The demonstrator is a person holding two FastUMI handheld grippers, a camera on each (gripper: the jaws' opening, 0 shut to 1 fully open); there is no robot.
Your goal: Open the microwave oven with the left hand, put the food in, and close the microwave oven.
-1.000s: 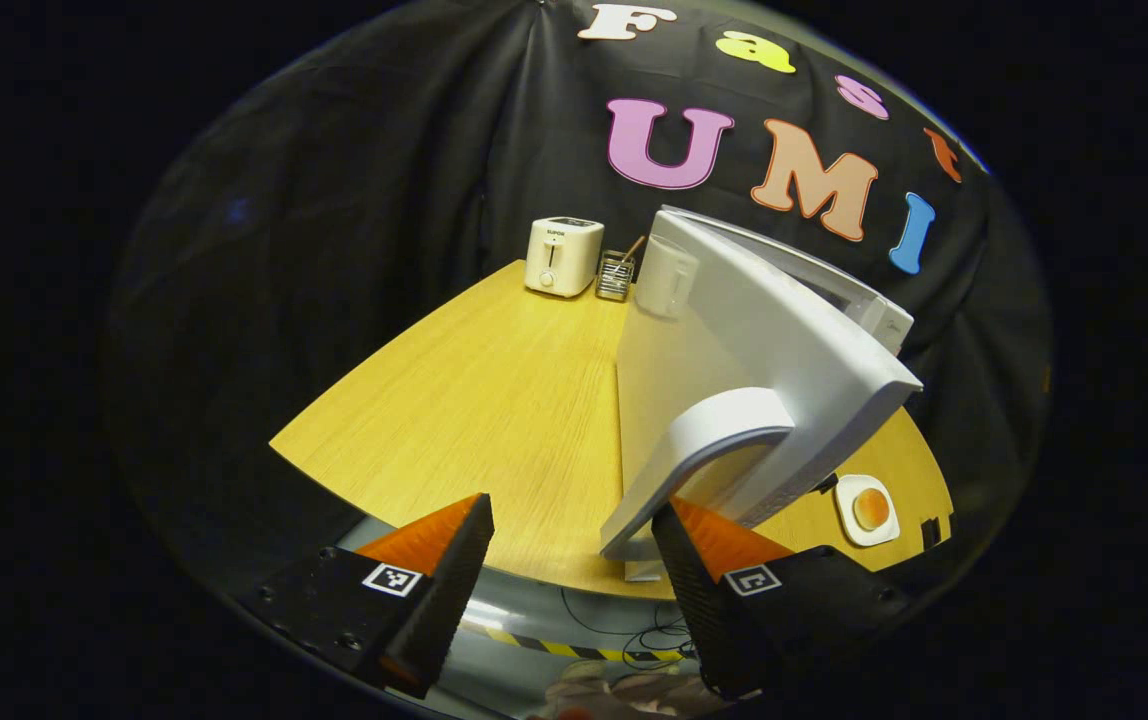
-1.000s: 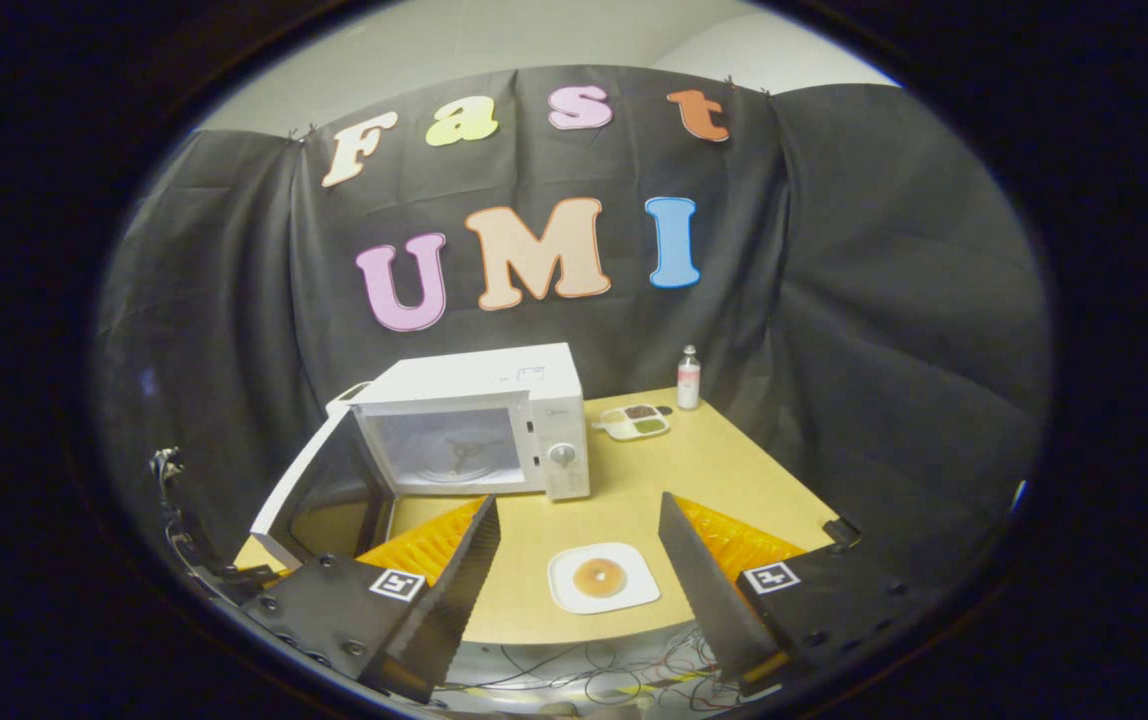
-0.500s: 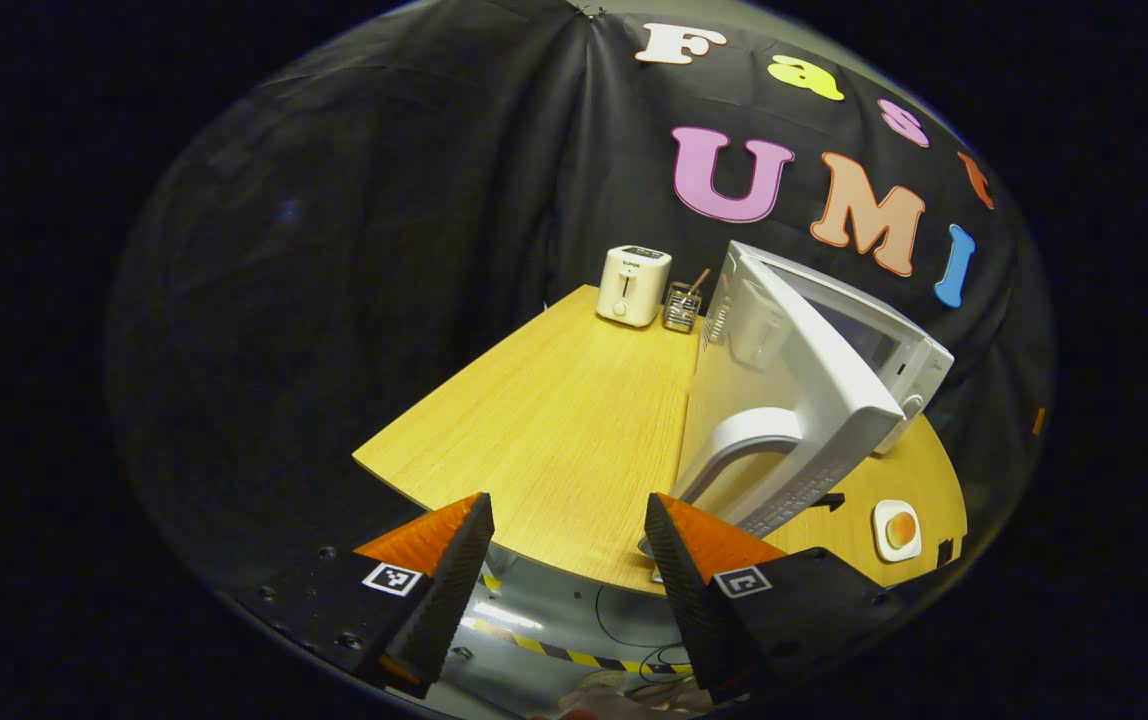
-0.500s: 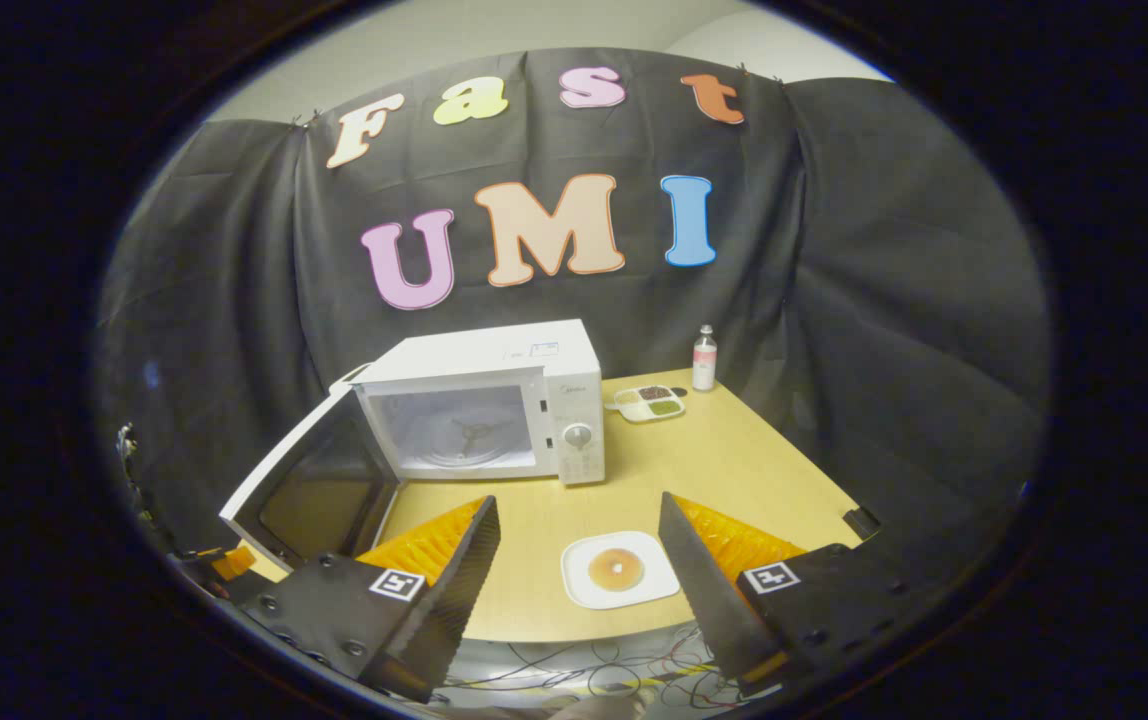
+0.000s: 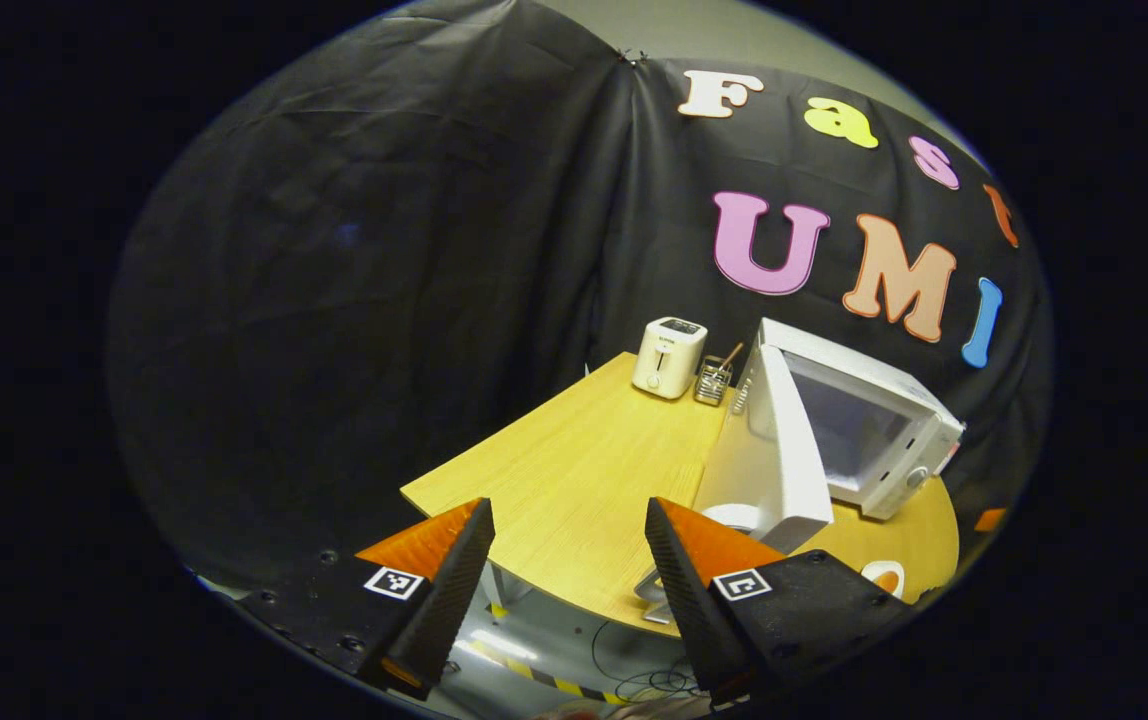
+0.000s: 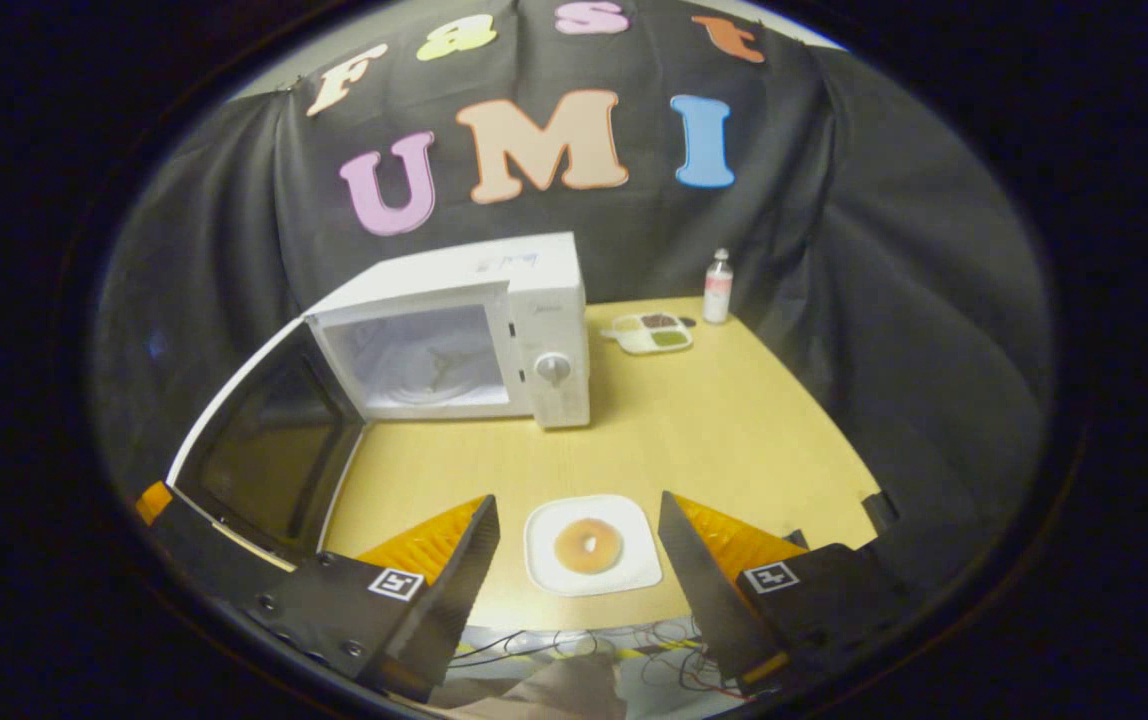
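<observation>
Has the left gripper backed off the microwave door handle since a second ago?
Yes. The left gripper has pulled back from the open door; against the toaster, the door looks smaller and farther off.

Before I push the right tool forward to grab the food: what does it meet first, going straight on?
Probably the white square plate with the round browned food, lying between the open right tool fingers; depth is unclear.

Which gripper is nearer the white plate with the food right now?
Right. The right gripper hangs open with the plate between its fingers, not gripped. The left gripper is open off the table's front edge by the microwave door, the plate off to its side.
</observation>
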